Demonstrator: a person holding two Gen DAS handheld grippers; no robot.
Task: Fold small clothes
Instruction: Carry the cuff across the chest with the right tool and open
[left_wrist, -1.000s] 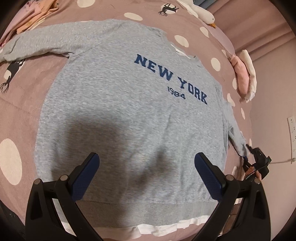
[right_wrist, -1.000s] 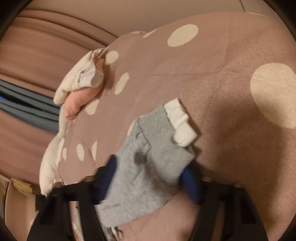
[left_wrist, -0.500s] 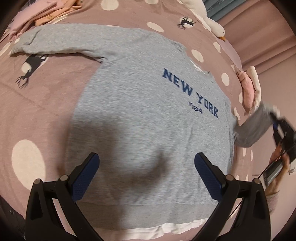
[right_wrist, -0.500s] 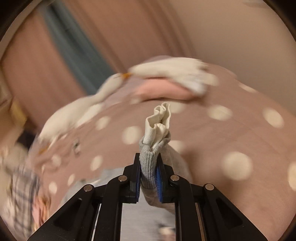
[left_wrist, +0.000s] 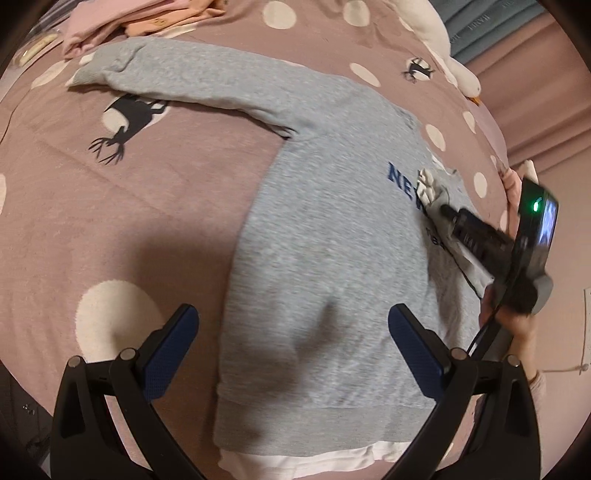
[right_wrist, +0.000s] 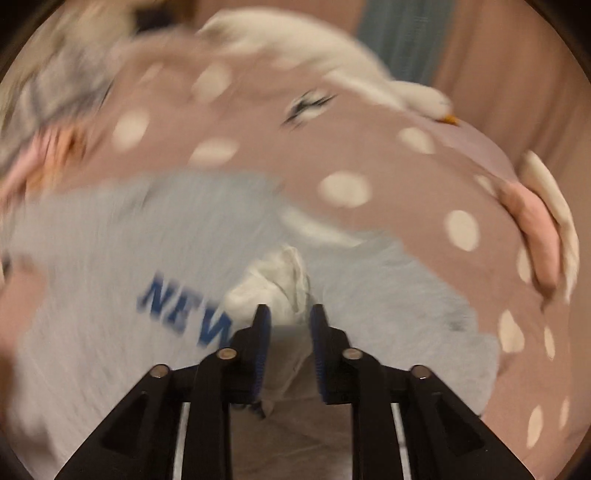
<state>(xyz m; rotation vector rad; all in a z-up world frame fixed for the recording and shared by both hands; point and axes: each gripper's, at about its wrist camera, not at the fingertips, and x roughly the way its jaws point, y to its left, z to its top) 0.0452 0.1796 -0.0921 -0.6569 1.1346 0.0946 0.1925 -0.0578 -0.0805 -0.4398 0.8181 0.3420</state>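
Observation:
A small grey sweatshirt (left_wrist: 325, 258) with blue "NEW YORK" lettering lies face up on a mauve polka-dot bedspread (left_wrist: 129, 221). Its left sleeve (left_wrist: 192, 81) stretches out to the upper left. My left gripper (left_wrist: 291, 350) is open and empty, hovering above the hem. My right gripper (left_wrist: 439, 208) has the right sleeve's white cuff (left_wrist: 428, 188) over the chest lettering. In the blurred right wrist view the jaws (right_wrist: 290, 328) stand slightly apart with the cuff (right_wrist: 280, 284) between and just beyond the tips; whether they still grip it is unclear.
Folded pink and orange clothes (left_wrist: 140, 18) lie at the top left. A white plush goose (left_wrist: 443, 48) lies at the far edge; a pink and white cloth (right_wrist: 543, 229) sits at the right edge. A wall socket (left_wrist: 587, 325) is on the right.
My right gripper has carried the right sleeve from the bed's right edge across onto the chest, and its jaws have parted slightly. The left gripper has shifted left and stayed open.

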